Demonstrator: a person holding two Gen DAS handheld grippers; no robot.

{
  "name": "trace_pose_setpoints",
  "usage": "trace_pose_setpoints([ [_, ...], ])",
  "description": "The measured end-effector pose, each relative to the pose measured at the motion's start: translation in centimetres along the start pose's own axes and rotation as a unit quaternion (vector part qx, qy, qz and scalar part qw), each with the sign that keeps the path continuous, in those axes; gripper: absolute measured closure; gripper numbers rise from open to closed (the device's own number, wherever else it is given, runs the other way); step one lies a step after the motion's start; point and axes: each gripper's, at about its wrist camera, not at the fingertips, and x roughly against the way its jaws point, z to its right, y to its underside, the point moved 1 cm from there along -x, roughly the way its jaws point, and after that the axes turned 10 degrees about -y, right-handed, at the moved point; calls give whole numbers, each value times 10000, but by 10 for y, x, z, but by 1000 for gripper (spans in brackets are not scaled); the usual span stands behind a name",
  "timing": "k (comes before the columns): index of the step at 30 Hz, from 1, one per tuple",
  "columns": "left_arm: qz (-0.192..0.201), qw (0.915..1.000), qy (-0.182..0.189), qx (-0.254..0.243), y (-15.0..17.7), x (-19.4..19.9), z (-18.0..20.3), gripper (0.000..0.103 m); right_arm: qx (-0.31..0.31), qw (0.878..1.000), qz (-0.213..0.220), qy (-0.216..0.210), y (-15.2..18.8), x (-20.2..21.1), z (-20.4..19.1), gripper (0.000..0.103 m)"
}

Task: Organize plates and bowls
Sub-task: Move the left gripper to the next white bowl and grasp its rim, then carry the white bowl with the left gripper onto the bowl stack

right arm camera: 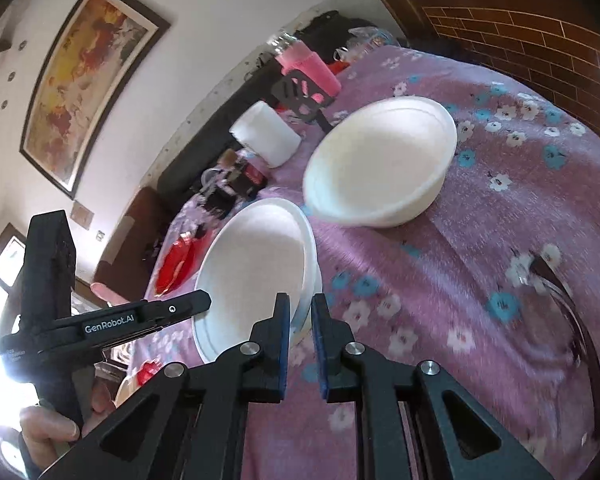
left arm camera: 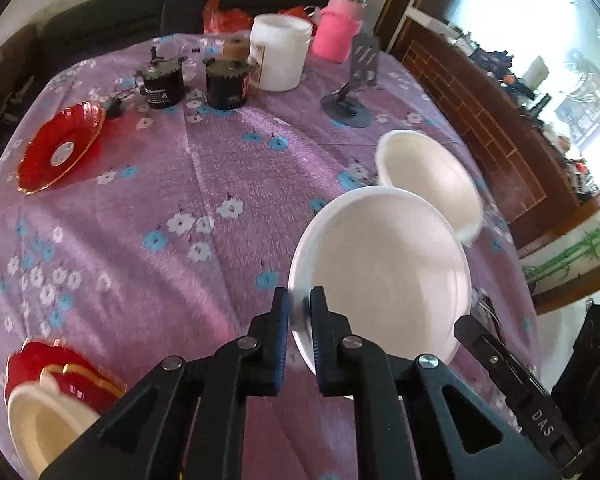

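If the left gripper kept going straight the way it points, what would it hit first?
The left gripper is already shut on the near white bowl's rim, so the bowl itself; beyond, probably the tablecloth.

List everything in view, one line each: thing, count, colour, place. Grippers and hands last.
white bowl: one, white, near right, both grippers on its rim
second white bowl: one, white, just behind the first
red plate: one, red with gold rim, far left
plate and bowl pile: red plates and a cream bowl, near left
black cans: two, black, far centre
white tub: one, white, far centre
pink bottle: one, pink sleeve, far right
phone stand: one, dark grey, right of the tub
tablecloth: purple, flowered
left gripper: black, shut on the bowl rim
right gripper: black, shut on the same rim
hand: holds the left gripper
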Motion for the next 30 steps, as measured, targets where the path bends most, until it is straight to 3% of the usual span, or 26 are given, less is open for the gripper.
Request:
trace_pose_setpoints([
  [10,278,9980,559,116,69,38,-24,92,377,9992,129,-100,48,50,-41,91],
  [20,712,9934,763,469,105,77,-72,92,782,9966,-21,-258,74,52,-86,91],
  [30,1209,9872,596,853,131,117,-136,86,1233,9902,-381,-536,95,19,-145,91],
])
